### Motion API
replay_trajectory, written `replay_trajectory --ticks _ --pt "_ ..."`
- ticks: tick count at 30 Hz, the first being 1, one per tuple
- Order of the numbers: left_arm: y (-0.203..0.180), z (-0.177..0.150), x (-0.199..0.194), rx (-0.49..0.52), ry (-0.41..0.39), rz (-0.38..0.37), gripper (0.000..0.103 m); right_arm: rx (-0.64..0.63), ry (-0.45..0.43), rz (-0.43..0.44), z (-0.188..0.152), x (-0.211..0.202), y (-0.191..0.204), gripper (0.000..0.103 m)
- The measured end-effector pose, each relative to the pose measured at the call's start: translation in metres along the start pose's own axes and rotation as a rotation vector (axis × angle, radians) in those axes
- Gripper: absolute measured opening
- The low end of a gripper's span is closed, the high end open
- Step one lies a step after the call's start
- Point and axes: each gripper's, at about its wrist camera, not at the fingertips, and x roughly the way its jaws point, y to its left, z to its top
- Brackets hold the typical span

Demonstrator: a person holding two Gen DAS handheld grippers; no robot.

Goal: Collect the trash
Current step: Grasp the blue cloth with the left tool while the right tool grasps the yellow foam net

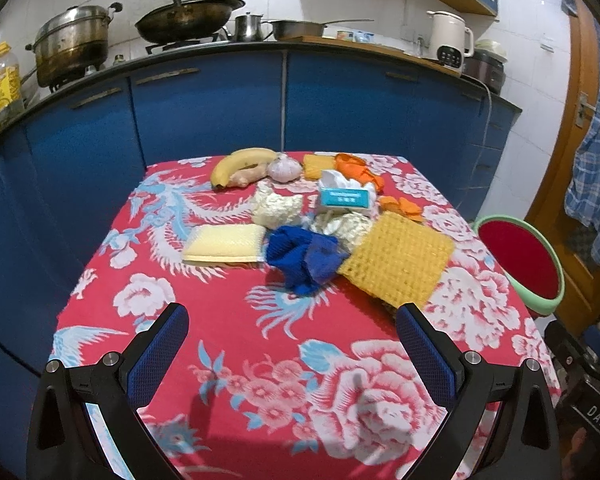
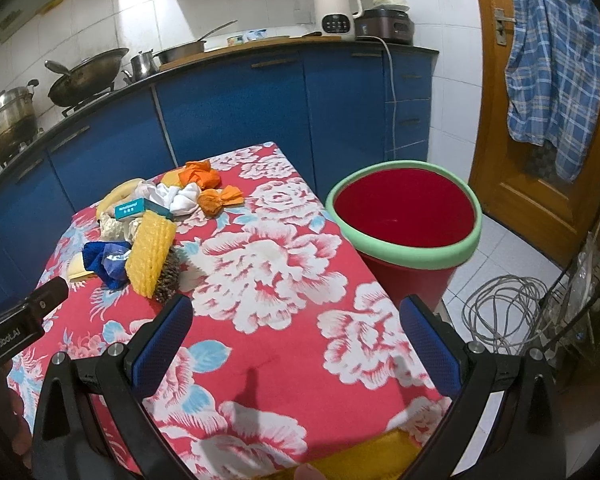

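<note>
Red bin [image 2: 404, 216] with a green rim stands on the floor just beside my surface [image 1: 228, 344], right of it. On the floral cloth sits a heap: yellow waffle cloth [image 1: 400, 260], blue crumpled wad [image 1: 304, 256], cream crumpled paper [image 1: 278, 208], orange wrappers [image 2: 216, 200]. Tissue pack [image 1: 344, 200], banana [image 1: 240, 164] and garlic [image 1: 284, 168] crowd around. My left gripper [image 1: 292, 344] and right gripper [image 2: 296, 332] hang with jaws wide apart, empty, heap ahead, apart.

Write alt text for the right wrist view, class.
The open right gripper hovers over a red floral tablecloth; a red bin stands beside the table, right. Crumpled paper, sponges and a banana sit far left.
</note>
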Motion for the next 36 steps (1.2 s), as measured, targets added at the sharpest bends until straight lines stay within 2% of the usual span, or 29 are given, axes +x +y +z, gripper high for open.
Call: replay_trajectory --ticks 13,19,26,28,32,34,36 --pt "0.034 0.023 0.035 -0.046 0.045 0.045 0.103 -0.128 0.021 0.104 0.021 0.03 0.049 0.101" --pt "0.044 0.03 0.053 -0.039 0.059 0.043 0.103 -0.16 0.045 0.143 0.028 0.051 0.074 0.096" --pt "0.052 0.036 0.075 -0.028 0.092 0.019 0.102 -0.162 0.094 0.133 0.03 0.077 0.093 0.087" --pt "0.054 0.038 0.08 -0.019 0.101 -0.004 0.102 -0.167 0.111 0.132 0.029 0.083 0.098 0.081" --pt "0.054 0.044 0.089 -0.008 0.115 -0.052 0.102 -0.146 0.159 0.163 0.026 0.092 0.102 0.061" --pt "0.051 0.046 0.093 0.006 0.122 -0.087 0.1 -0.114 0.17 0.182 0.025 0.095 0.1 0.054" --pt "0.047 0.049 0.098 0.024 0.124 -0.119 0.095 -0.108 0.16 0.179 0.025 0.094 0.1 0.042"
